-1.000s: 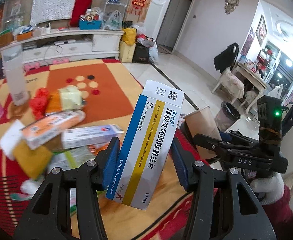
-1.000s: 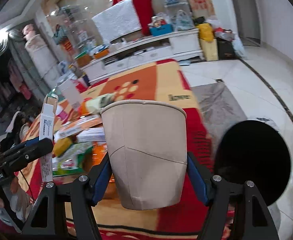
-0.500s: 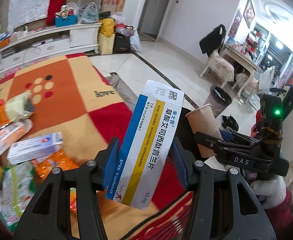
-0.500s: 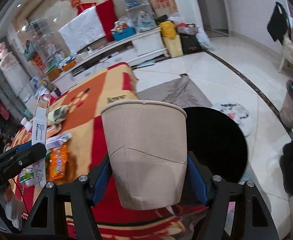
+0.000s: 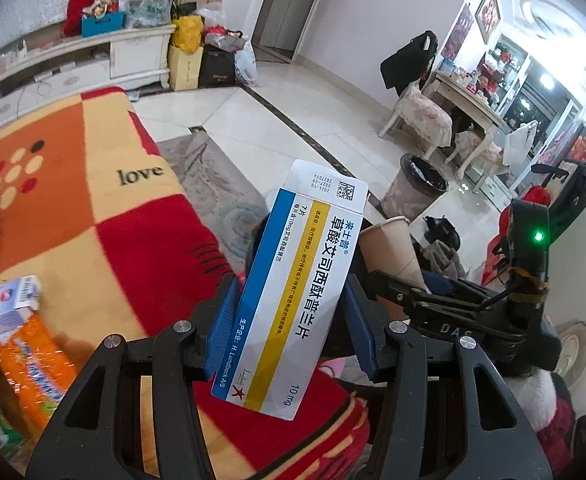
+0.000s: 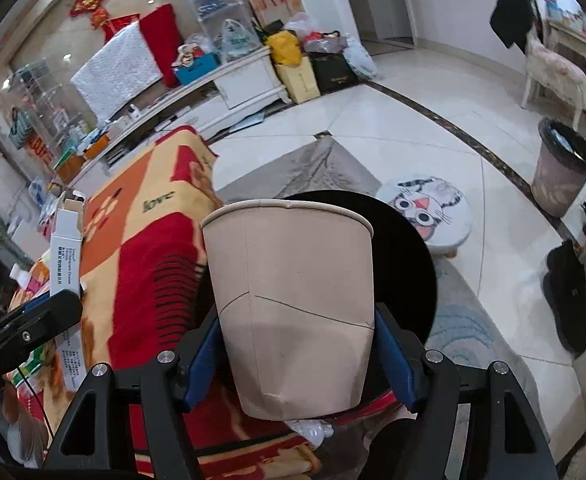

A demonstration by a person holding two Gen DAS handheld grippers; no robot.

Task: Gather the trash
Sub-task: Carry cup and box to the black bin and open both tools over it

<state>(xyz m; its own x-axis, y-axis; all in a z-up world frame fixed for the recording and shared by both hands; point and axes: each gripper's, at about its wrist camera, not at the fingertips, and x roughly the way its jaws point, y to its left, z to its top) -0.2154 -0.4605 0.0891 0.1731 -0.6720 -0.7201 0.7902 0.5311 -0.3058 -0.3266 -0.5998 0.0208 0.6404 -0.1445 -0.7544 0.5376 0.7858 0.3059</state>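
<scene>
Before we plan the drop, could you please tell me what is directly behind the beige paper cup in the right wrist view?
Behind the beige paper cup sits a round black surface; the cup covers its near part, so nothing there is visible.

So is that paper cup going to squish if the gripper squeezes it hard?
Probably yes. The paper cup looks thin, and a crease already runs across its side where the right gripper pinches it. It seems empty, so likely light and easily crushed.
</scene>
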